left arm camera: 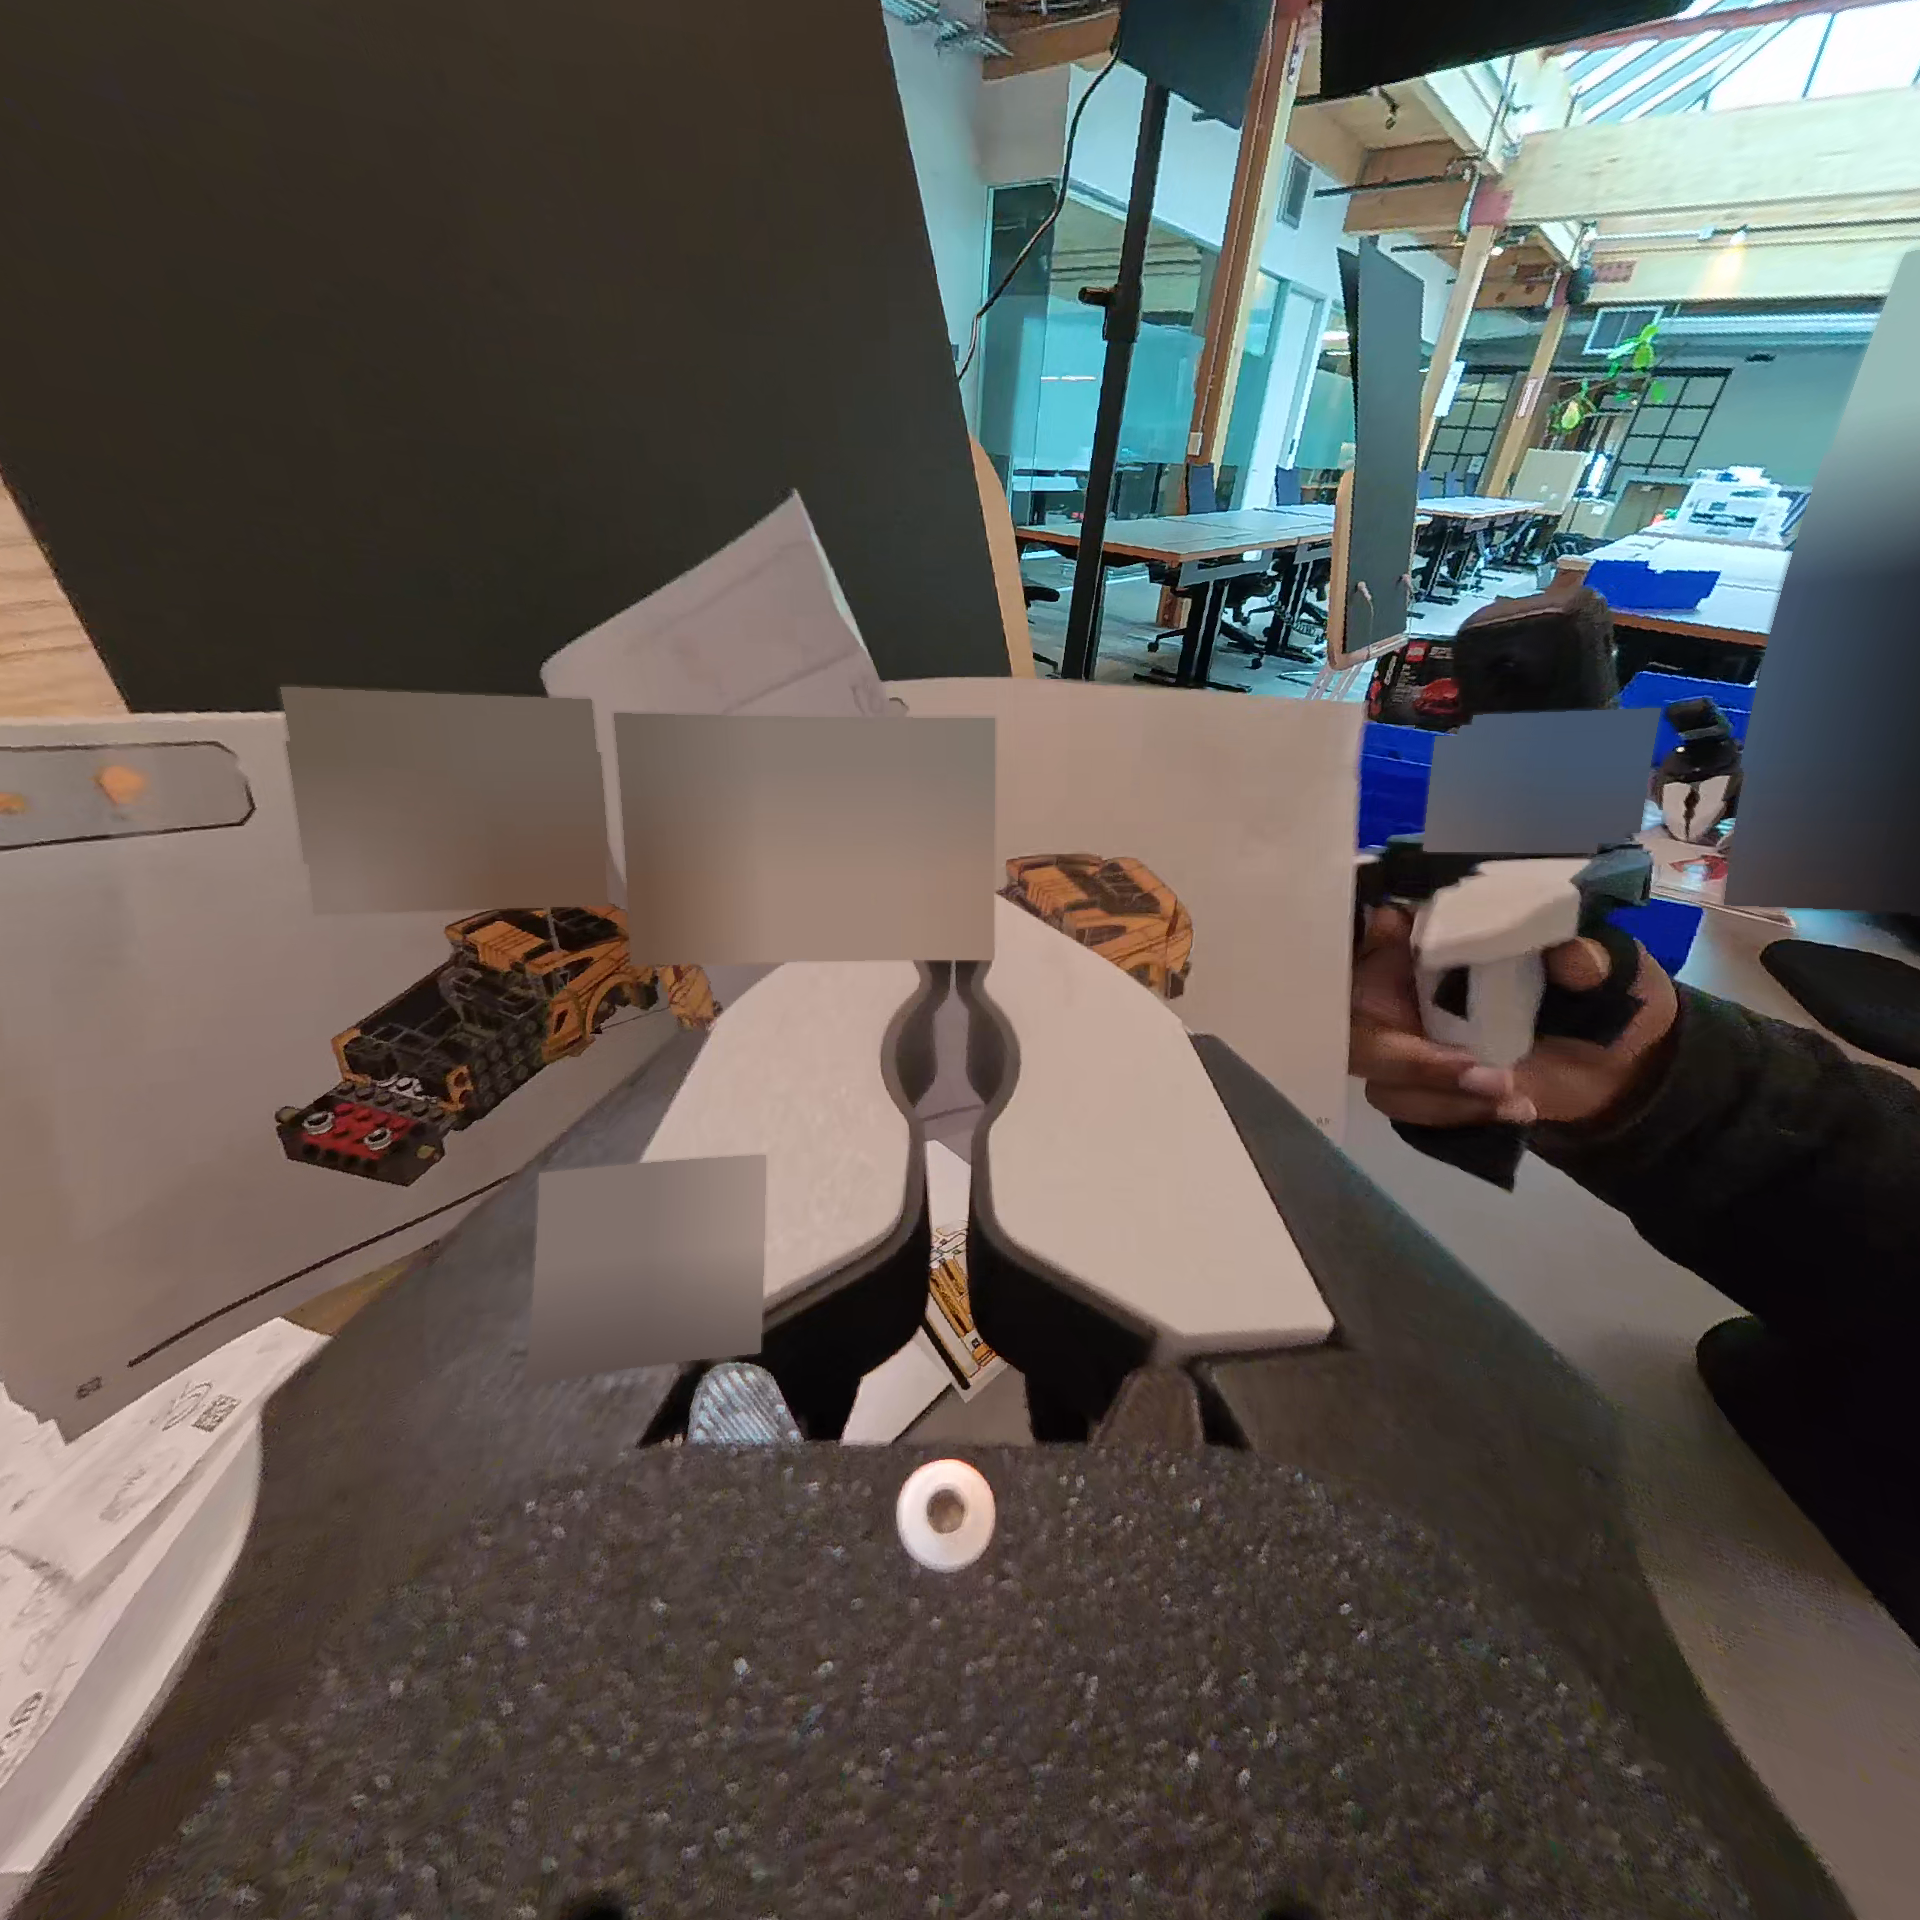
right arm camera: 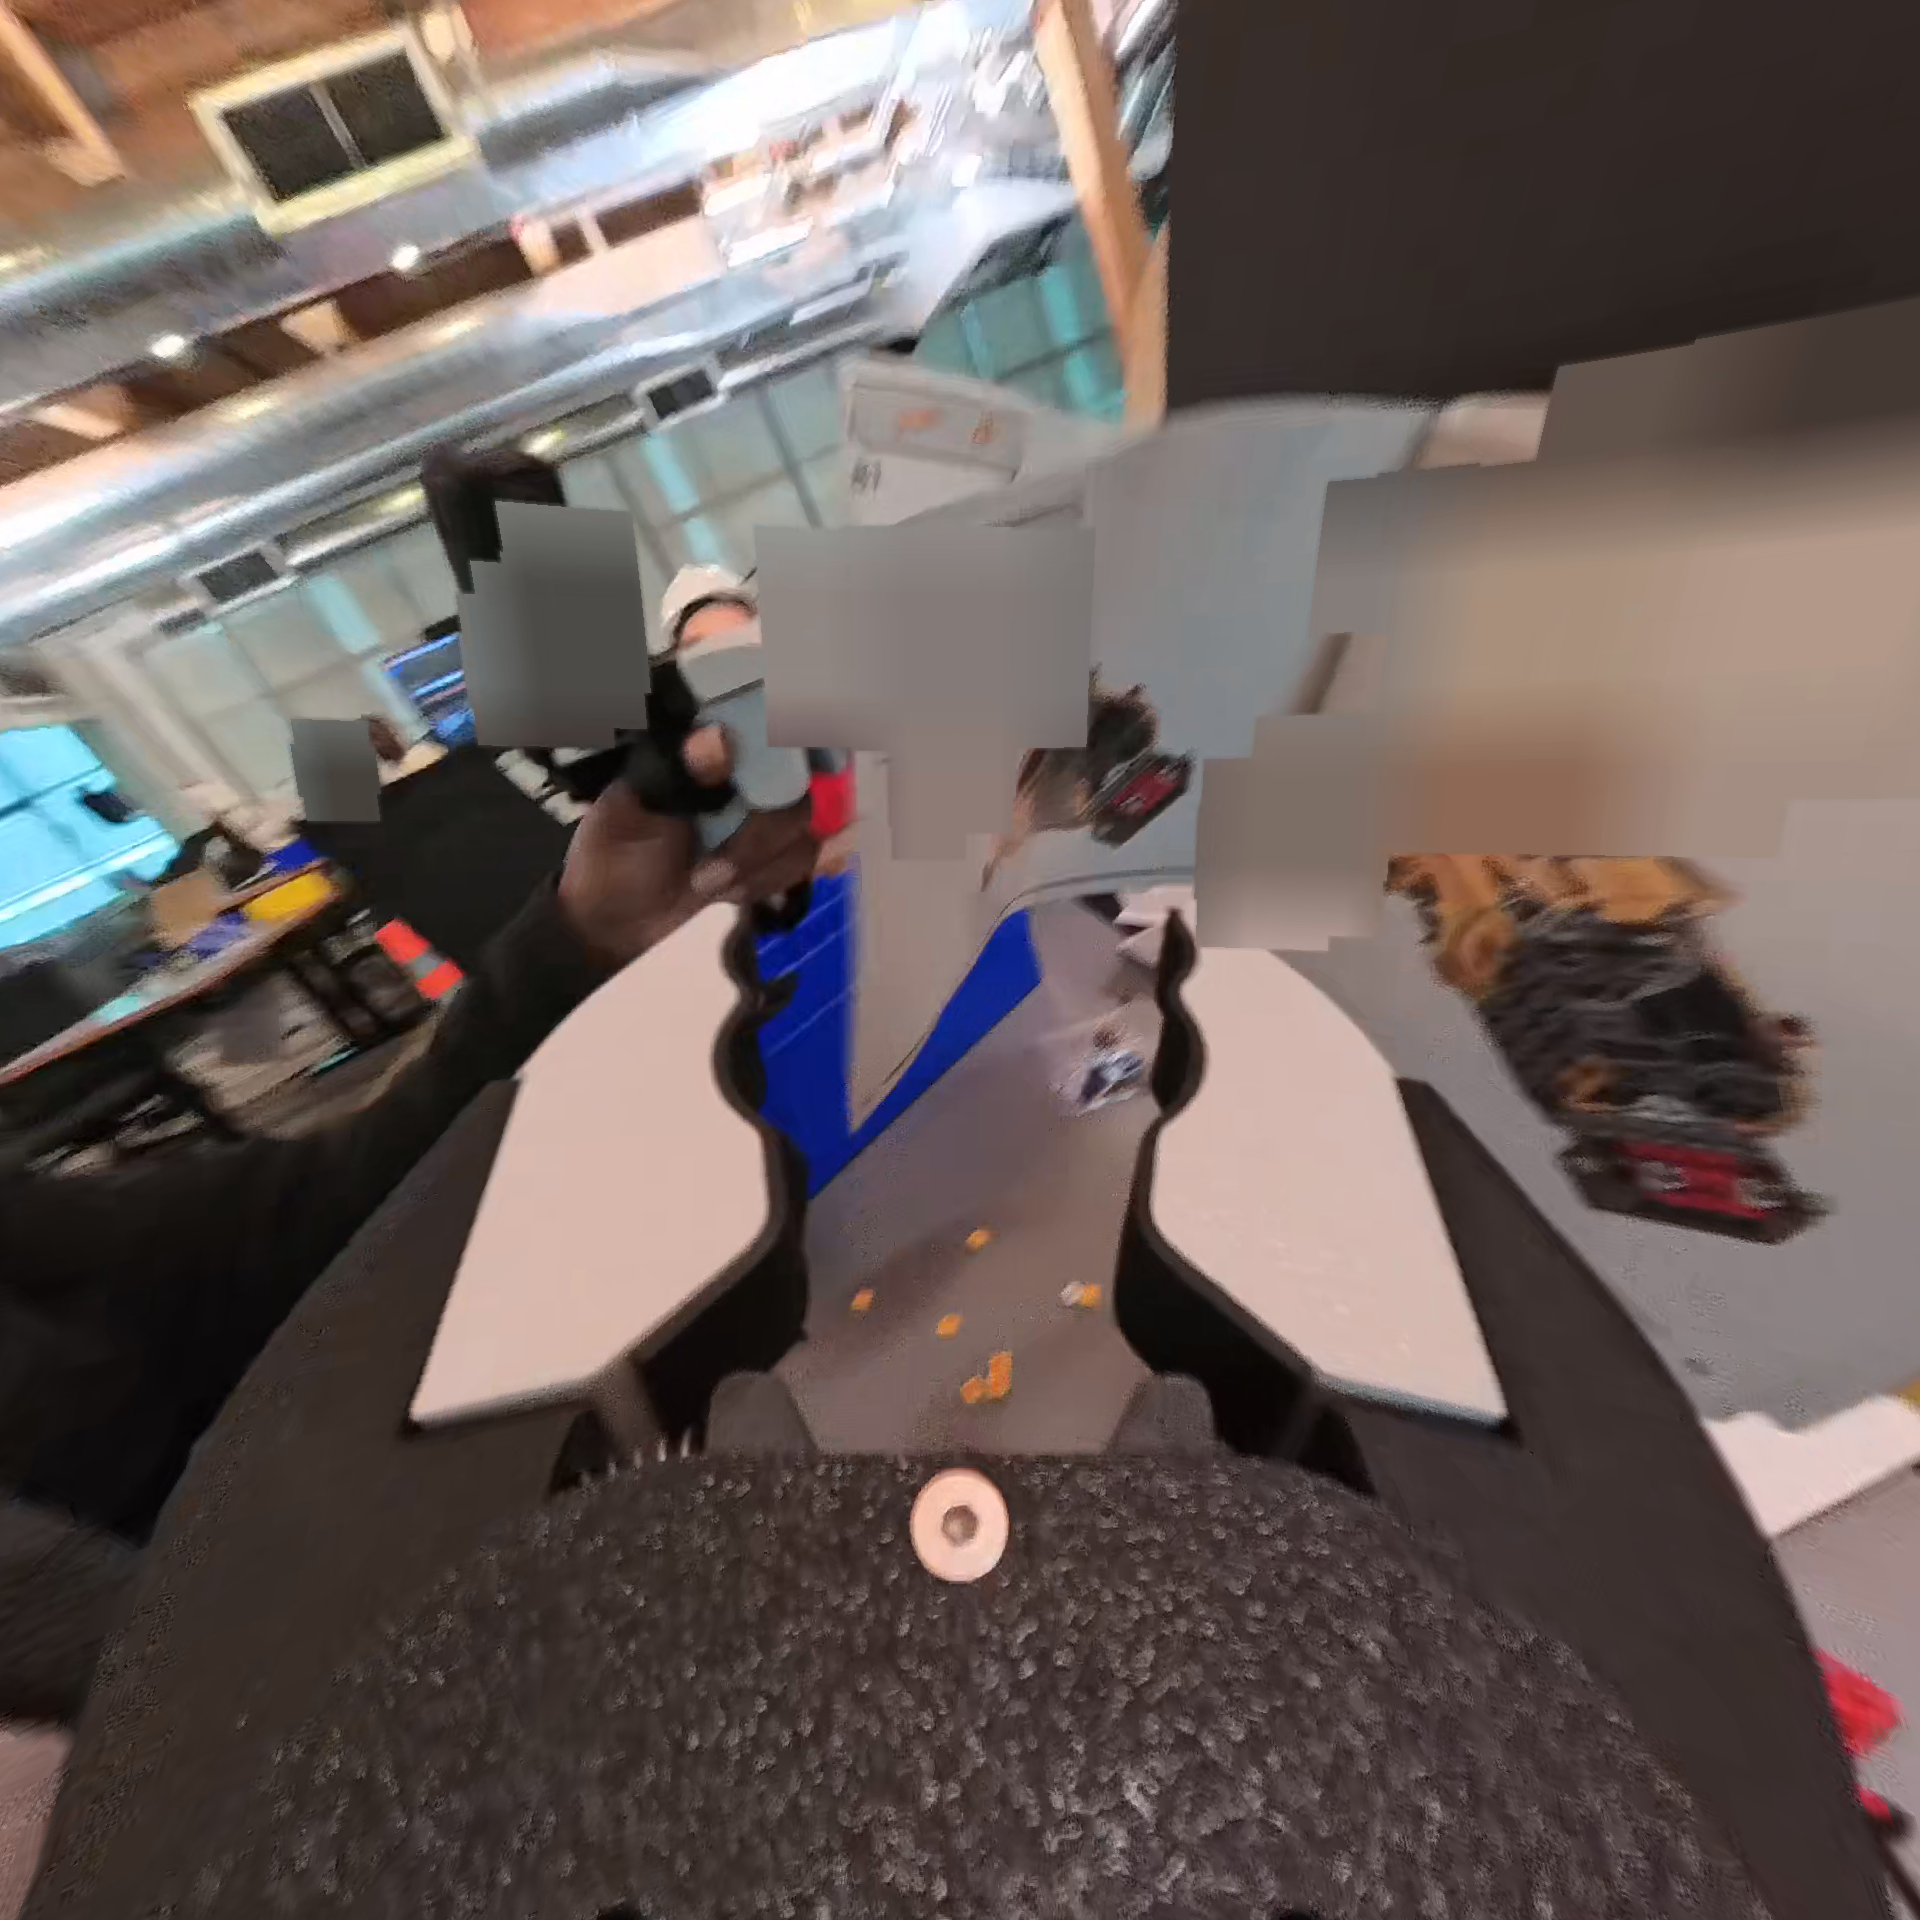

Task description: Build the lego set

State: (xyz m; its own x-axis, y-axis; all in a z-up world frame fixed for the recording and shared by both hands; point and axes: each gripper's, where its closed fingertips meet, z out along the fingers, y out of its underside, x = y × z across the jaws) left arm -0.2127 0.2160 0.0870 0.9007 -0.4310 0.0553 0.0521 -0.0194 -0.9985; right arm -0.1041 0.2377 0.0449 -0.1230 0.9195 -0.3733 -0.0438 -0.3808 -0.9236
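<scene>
Left gripper (left arm camera: 948, 977) clenched on raised instruction booklet (left arm camera: 1195, 810) at 12 o'clock | right gripper (right arm camera: 961, 935) released, booklet page edge (right arm camera: 904, 935) loose between fingers, orange bricks (right arm camera: 982, 1377) at 6 o'clock | risk: thin page likely tears or slips under single pinch.
</scene>
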